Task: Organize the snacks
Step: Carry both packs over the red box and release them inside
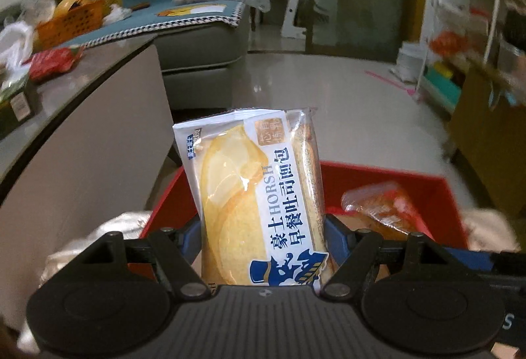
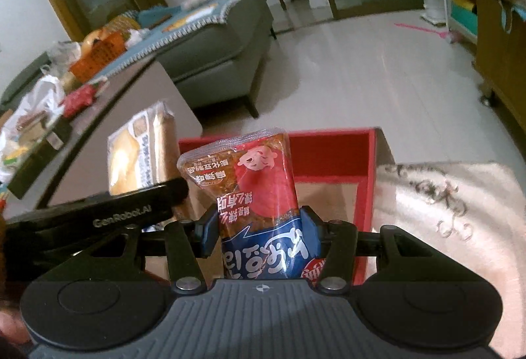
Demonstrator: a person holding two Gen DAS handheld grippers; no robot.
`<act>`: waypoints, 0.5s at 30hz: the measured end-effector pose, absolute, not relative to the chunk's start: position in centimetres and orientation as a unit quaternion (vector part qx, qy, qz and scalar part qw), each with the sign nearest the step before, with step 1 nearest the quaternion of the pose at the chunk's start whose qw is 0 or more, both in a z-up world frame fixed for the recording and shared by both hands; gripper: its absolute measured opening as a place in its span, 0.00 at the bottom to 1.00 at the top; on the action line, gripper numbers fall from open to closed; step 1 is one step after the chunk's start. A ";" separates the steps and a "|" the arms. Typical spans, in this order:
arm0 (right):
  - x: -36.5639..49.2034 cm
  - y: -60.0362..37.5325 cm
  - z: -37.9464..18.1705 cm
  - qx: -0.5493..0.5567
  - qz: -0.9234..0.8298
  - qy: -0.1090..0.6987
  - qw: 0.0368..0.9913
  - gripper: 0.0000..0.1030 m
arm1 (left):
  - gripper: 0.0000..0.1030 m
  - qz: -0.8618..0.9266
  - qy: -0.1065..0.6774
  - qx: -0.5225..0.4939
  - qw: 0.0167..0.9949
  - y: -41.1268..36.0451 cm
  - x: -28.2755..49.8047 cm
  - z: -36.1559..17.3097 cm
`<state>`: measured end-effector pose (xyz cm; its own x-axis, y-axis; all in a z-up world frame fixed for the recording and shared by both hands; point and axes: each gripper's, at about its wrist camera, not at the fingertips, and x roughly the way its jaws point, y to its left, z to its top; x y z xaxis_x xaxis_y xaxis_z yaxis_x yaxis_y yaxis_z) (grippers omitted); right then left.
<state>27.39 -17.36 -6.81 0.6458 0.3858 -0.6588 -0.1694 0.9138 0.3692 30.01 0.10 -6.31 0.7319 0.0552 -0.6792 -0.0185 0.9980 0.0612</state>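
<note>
**A:** Left wrist view first. What sits closest?

**B:** The left tongs (image 1: pixel 263 239), clamped on a packet of sliced breakfast bread (image 1: pixel 253 191), the blue pads (image 1: pixel 335 235) pressing its two long sides near the lower end. The packet stands upright over the red box (image 1: pixel 388 183), which already has an orange-red snack bag (image 1: pixel 383 206) lying in it.

**A:** How would it handle?

**B:** My guess is light and very soft. The film is glossy, so it could slide, and the bread inside would crush under a hard squeeze. Holding low across the loaf's width, as here, looks sensible; the sealed top flap would only crumple.

**A:** And the right wrist view?

**B:** The right tongs (image 2: pixel 259 229) grip a red and blue spicy snack pouch (image 2: pixel 253 194) at about mid-height, its crimped top seam pointing up. It hangs above the red box (image 2: pixel 368 194), whose brown floor shows below. The bread packet (image 2: pixel 138 155) appears to the left, beside the left tongs' dark arm (image 2: pixel 98 221).

**A:** Its feel?

**B:** Probably light and flat, slick plastic, less delicate than the bread. More snacks are on the table (image 2: pixel 108 116) at left.
</note>
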 end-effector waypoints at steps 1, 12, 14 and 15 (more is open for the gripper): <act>27.6 -17.1 -7.3 0.133 0.154 0.397 0.895 0.57 | 0.65 0.021 0.369 0.033 0.929 0.2 30.2 -6.6; 27.5 -14.8 -7.6 0.092 0.148 0.427 0.888 0.60 | 0.67 0.029 0.437 0.046 0.898 1.4 30.0 -8.1; 27.3 -14.8 -7.5 0.088 0.145 0.429 0.887 0.60 | 0.67 0.033 0.444 0.058 0.893 1.2 29.7 -8.3; 27.2 -14.7 -7.5 0.083 0.144 0.431 0.887 0.60 | 0.67 0.037 0.452 0.064 0.889 1.1 29.6 -8.5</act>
<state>27.21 -14.71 -7.47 0.5866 0.3267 -0.7411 -0.1839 0.9449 0.2709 29.61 1.14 -8.50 0.5889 0.1237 -0.7987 -0.0075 0.9890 0.1476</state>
